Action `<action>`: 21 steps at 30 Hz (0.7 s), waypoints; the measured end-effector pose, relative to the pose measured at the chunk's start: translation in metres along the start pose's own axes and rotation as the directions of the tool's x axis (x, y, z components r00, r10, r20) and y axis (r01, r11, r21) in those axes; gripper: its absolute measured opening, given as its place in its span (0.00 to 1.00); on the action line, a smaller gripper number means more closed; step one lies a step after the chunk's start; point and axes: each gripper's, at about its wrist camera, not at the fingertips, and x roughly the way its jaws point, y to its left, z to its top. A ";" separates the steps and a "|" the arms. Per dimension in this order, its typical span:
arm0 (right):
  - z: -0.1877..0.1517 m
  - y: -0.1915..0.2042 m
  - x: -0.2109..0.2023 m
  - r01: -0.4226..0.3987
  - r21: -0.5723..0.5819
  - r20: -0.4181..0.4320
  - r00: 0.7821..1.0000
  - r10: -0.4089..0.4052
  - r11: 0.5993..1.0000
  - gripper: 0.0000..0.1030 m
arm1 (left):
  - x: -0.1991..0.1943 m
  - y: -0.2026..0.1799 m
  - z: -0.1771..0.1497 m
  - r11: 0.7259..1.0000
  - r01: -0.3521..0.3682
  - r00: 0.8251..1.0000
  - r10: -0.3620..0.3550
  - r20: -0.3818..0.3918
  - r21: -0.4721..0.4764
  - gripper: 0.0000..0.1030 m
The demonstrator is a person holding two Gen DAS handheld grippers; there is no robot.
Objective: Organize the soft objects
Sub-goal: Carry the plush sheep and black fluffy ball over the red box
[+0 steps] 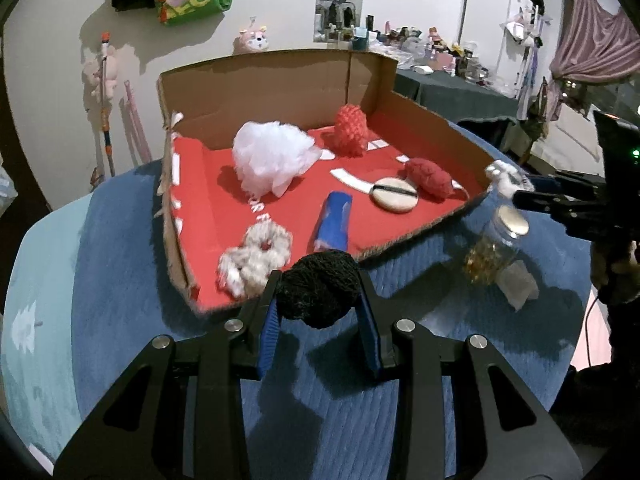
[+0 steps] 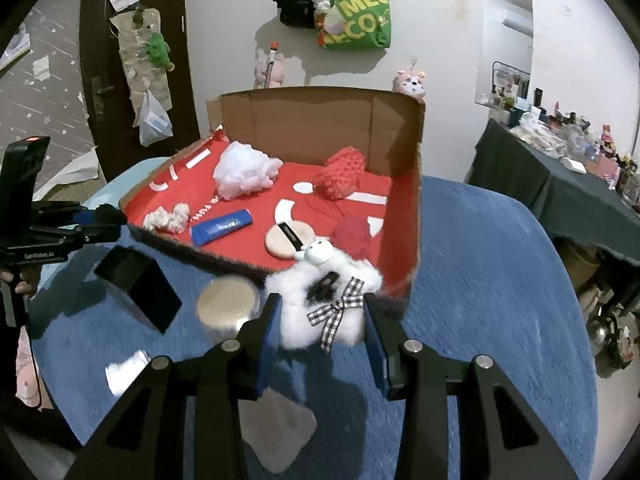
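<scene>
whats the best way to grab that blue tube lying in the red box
Grip the blue tube across its narrow width, near the middle of its length, coming down from above. It lies flat on the red box floor with clear floor on both long sides, the white scrunchie to one side and the round puff to the other, so fingers fit either flank.

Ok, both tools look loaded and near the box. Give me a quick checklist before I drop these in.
1. Left tool shut on the black mesh ball: ok.
2. Right tool shut on the white plush toy: ok.
3. Free red floor in the cardboard box for both: ok.
4. Ball over the box's near edge: not ok, only at the edge.
5. Plush past the box's front corner: cannot tell.
6. Glass jar clear of the right tool's path: cannot tell.
</scene>
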 end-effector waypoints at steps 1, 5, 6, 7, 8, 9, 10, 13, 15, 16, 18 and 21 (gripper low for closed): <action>0.003 -0.001 0.002 -0.010 -0.001 -0.002 1.000 0.010 1.000 0.41 | 0.001 0.000 0.003 1.000 0.006 1.000 -0.006 0.000 0.001 0.32; 0.023 -0.005 0.014 -0.058 0.002 -0.015 0.998 0.058 0.998 0.41 | 0.012 0.001 0.023 0.999 0.030 0.999 -0.030 -0.010 0.010 0.32; 0.029 -0.005 0.018 -0.069 0.003 -0.020 0.997 0.069 0.998 0.41 | 0.015 0.002 0.028 0.999 0.036 0.999 -0.036 -0.014 0.011 0.32; 0.036 -0.006 0.023 -0.086 0.000 -0.030 0.996 0.086 0.996 0.41 | 0.020 0.002 0.033 0.999 0.042 0.999 -0.041 -0.022 0.011 0.32; 0.041 -0.006 0.026 -0.094 0.000 -0.034 0.995 0.094 0.996 0.41 | 0.025 0.002 0.038 0.999 0.043 0.999 -0.043 -0.032 0.014 0.32; 0.047 -0.005 0.032 -0.101 -0.004 -0.041 0.994 0.101 0.995 0.41 | 0.031 0.002 0.044 0.999 0.045 0.998 -0.044 -0.041 0.020 0.32; 0.055 -0.004 0.039 -0.115 -0.012 -0.058 0.992 0.114 0.993 0.41 | 0.035 0.001 0.047 0.999 0.045 0.998 -0.044 -0.048 0.022 0.32; 0.073 0.001 0.060 -0.130 -0.029 -0.097 0.987 0.126 0.991 0.41 | 0.053 0.001 0.061 0.999 0.042 0.995 -0.039 -0.088 0.031 0.32; 0.082 0.005 0.073 -0.128 -0.043 -0.119 0.985 0.122 0.991 0.41 | 0.069 0.004 0.070 0.999 0.033 0.991 -0.029 -0.129 0.034 0.32; 0.088 0.007 0.083 -0.135 -0.049 -0.143 0.982 0.127 0.990 0.41 | 0.075 0.005 0.072 0.999 0.027 0.989 -0.022 -0.145 0.034 0.32; 0.095 0.009 0.098 -0.129 -0.049 -0.172 0.978 0.119 0.990 0.41 | 0.088 0.007 0.078 0.999 0.012 0.984 -0.006 -0.177 0.034 0.32; 0.104 0.012 0.123 -0.136 -0.042 -0.231 0.965 0.122 0.990 0.41 | 0.108 0.012 0.084 1.000 -0.001 0.973 0.007 -0.229 0.025 0.32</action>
